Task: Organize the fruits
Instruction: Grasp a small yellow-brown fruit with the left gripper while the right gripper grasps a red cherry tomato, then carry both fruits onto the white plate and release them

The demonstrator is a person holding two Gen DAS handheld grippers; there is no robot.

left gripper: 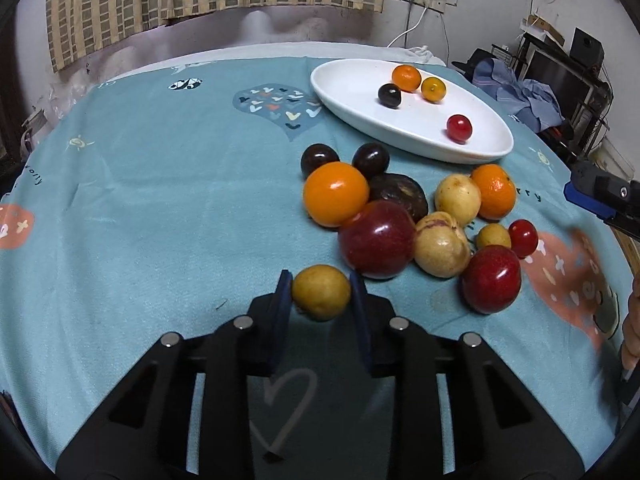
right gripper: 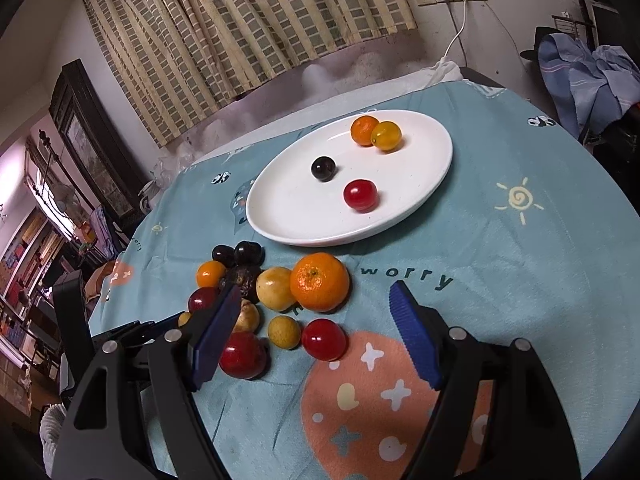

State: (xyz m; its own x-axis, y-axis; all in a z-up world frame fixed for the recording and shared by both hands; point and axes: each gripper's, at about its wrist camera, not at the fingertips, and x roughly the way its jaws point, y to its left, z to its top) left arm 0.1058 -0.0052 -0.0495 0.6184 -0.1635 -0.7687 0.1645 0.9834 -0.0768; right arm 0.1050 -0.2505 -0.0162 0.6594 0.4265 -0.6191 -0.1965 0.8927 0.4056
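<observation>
Gripping the small round yellow-brown fruit [left gripper: 321, 291] in the clenched left gripper [left gripper: 321, 295], lifting straight, steering toward the white oval plate [left gripper: 348, 108] at one o'clock, right gripper [right gripper: 316, 330] idling released.

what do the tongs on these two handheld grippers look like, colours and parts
Both match. The left gripper has a black plastic frame with cut-out openings, round silver fasteners, and tongs ending in flat dark blue pads. The right gripper has the same black frame and silver fasteners; its blue pads are ribbed. No cables or sleeves show.
</observation>
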